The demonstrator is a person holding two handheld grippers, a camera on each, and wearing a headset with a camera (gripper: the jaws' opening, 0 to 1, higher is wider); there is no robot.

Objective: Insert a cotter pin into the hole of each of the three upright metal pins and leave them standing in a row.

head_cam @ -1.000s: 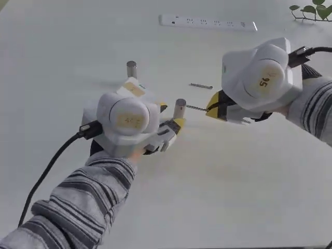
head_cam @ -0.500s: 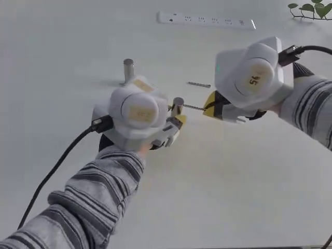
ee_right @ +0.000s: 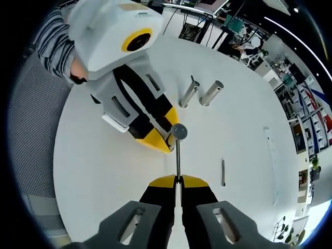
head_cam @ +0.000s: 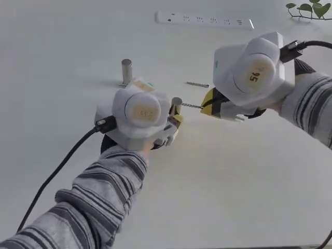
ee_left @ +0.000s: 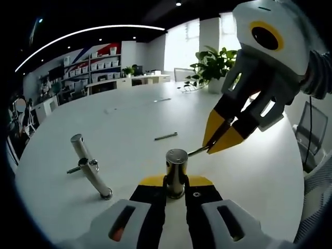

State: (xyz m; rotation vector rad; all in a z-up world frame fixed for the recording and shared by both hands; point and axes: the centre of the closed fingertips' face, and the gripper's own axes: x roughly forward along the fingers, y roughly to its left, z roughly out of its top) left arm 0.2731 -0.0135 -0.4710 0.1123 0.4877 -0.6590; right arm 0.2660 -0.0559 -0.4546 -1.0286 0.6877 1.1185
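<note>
My left gripper (head_cam: 175,120) (ee_left: 176,184) is shut on an upright metal pin (head_cam: 176,105) (ee_left: 176,166), low on its shaft. From the right, my right gripper (head_cam: 206,106) (ee_right: 177,180) is shut on a thin cotter pin (head_cam: 192,106) (ee_right: 177,155). The cotter pin's tip meets the held pin near its top (ee_right: 179,131). Two more metal pins (ee_right: 211,92) (ee_left: 78,146) stand behind the left gripper. One of them (ee_left: 96,177) (ee_right: 189,93) has a cotter pin through it. A loose cotter pin (head_cam: 198,84) (ee_left: 166,136) lies on the table.
A white power strip (head_cam: 205,21) lies at the far edge of the white table (head_cam: 233,171). A green plant (head_cam: 306,9) sits at the back right. Cables trail from both grippers.
The two grippers have drawn closer together. The cotter pin's tip, a short way off the held pin a second ago, now touches it near its top.
</note>
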